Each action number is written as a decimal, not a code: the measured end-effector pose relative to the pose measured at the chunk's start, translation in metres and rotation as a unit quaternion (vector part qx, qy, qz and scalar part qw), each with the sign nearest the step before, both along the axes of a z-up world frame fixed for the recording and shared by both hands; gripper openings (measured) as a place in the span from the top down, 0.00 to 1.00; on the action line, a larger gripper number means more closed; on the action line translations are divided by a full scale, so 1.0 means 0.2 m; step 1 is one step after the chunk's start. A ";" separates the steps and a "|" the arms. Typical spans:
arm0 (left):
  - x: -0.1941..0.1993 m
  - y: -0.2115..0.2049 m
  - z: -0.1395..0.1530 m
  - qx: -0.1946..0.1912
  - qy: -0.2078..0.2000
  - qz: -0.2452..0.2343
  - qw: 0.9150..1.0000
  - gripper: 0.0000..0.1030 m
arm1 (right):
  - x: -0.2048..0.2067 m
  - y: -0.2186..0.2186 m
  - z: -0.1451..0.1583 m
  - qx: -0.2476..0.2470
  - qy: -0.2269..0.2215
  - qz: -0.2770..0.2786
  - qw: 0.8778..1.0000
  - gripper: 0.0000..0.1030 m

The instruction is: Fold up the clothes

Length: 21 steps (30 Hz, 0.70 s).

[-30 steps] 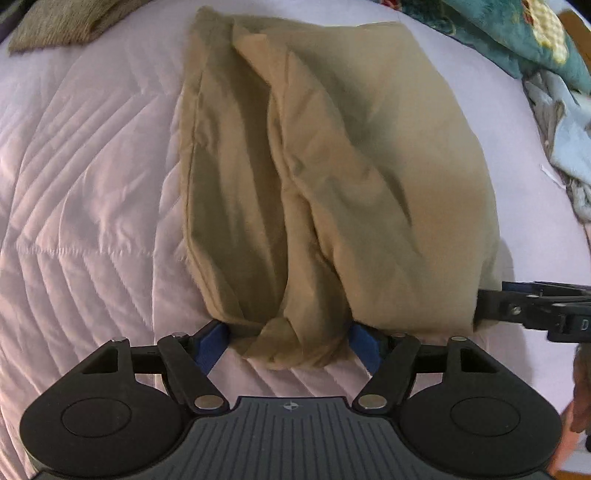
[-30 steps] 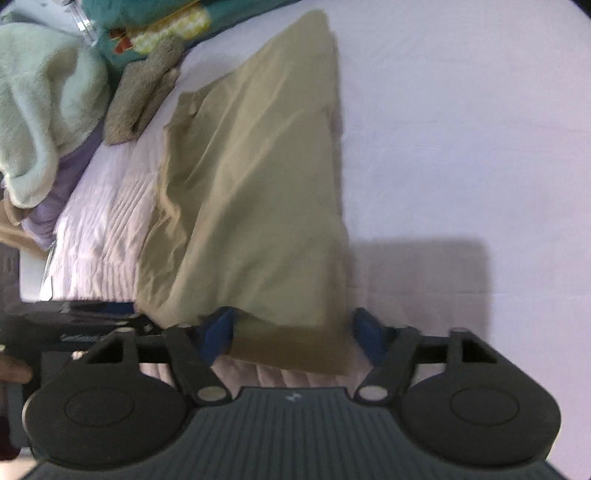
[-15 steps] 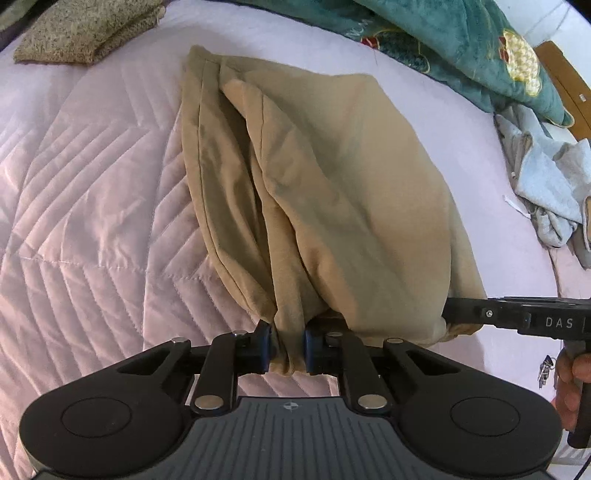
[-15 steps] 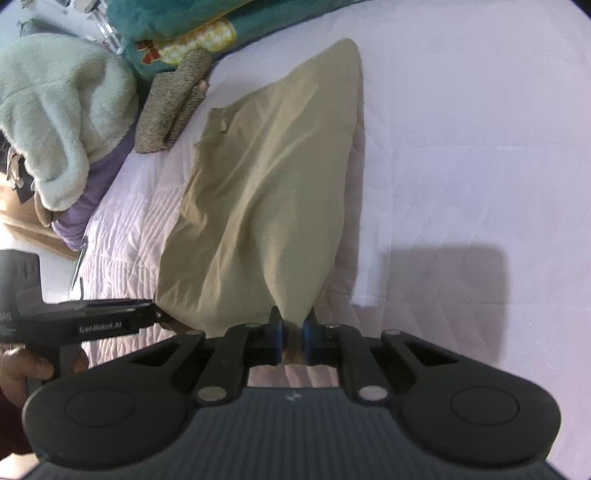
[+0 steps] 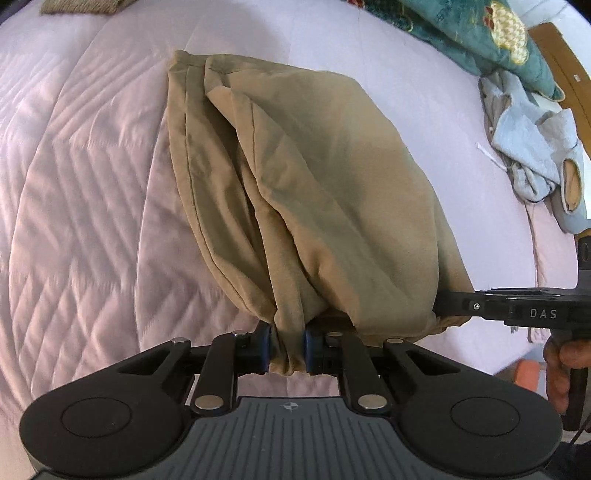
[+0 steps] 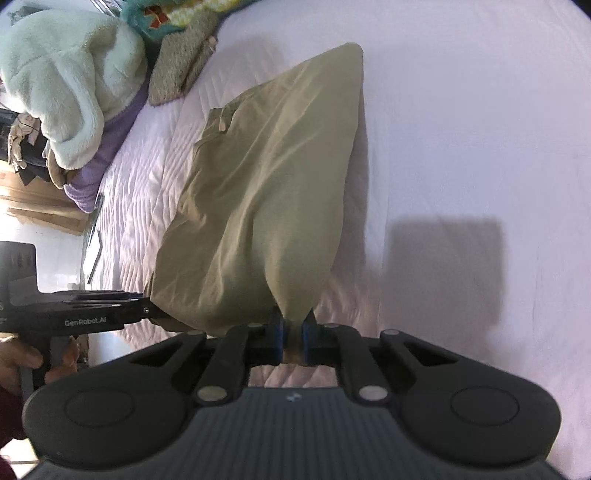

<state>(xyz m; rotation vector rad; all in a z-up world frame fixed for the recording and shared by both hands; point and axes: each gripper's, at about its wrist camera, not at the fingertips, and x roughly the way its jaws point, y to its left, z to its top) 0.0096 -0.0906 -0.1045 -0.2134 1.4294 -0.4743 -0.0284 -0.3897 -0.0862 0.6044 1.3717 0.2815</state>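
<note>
A tan cotton garment [image 5: 314,184] is spread lengthwise on a pale pink quilted bed [image 5: 81,192]. Its near edge is pinched at one corner by the left hand-held gripper [image 5: 287,349] and at the other by the right hand-held gripper [image 6: 292,341]. A lengthwise fold looks made; the crosswise fold appears barely begun.

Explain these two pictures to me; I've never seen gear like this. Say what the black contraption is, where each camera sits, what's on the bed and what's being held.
No robot here: a person holds a two-finger gripper in each hand, each with a fisheye camera looking along its fingers. One picture is from the left gripper, the other from the right gripper; each also shows the other at its edge. Both are shut on the near edge of tan trousers, which lie on a pale quilted bed. Around them lie a teal blanket, a fluffy green blanket and a pale blue garment.
</note>
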 end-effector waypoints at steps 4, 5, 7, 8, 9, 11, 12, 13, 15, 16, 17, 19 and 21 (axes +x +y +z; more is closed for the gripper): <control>0.09 0.05 0.07 0.000 0.014 0.021 1.000 0.84 | 0.10 0.00 0.07 0.015 0.012 -0.002 1.000 0.91; 0.14 0.04 0.09 0.002 0.010 0.023 1.000 0.84 | 0.15 -0.02 0.09 0.019 0.010 0.000 1.000 0.91; 0.27 0.00 0.14 0.006 -0.002 0.024 1.000 0.84 | 0.24 -0.03 0.13 0.025 0.007 0.005 1.000 0.91; 0.33 -0.02 0.16 0.008 -0.008 0.025 1.000 0.83 | 0.29 -0.04 0.15 0.024 0.003 0.011 1.000 0.91; 0.39 -0.03 0.18 0.011 -0.014 0.025 1.000 0.83 | 0.34 -0.04 0.17 0.021 -0.003 0.018 1.000 0.91; 0.51 -0.05 0.20 0.015 -0.021 0.027 0.999 0.83 | 0.45 -0.05 0.18 0.017 -0.012 0.023 1.000 0.91; 0.58 -0.07 0.21 0.018 -0.024 0.028 0.999 0.83 | 0.51 -0.06 0.19 0.015 -0.016 0.024 0.999 0.91; 0.66 -0.10 0.21 0.021 -0.027 0.029 0.999 0.83 | 0.57 -0.06 0.19 0.013 -0.020 0.026 0.999 0.91; 0.79 -0.13 0.19 0.026 -0.024 0.033 0.999 0.82 | 0.69 -0.09 0.18 0.010 -0.023 0.027 0.999 0.91; 0.84 -0.13 0.18 0.028 -0.020 0.038 0.999 0.82 | 0.75 -0.10 0.17 0.008 -0.024 0.028 0.999 0.91; 0.89 -0.13 0.17 0.028 -0.016 0.041 0.999 0.82 | 0.82 -0.11 0.15 0.004 -0.026 0.029 0.999 0.91; 0.99 -0.13 0.12 0.029 -0.004 0.047 0.998 0.79 | 0.93 -0.12 0.09 0.004 -0.019 0.031 0.999 0.91; 1.09 -0.11 0.05 0.028 0.013 0.057 0.998 0.76 | 1.03 -0.14 0.01 0.004 -0.009 0.024 1.000 0.90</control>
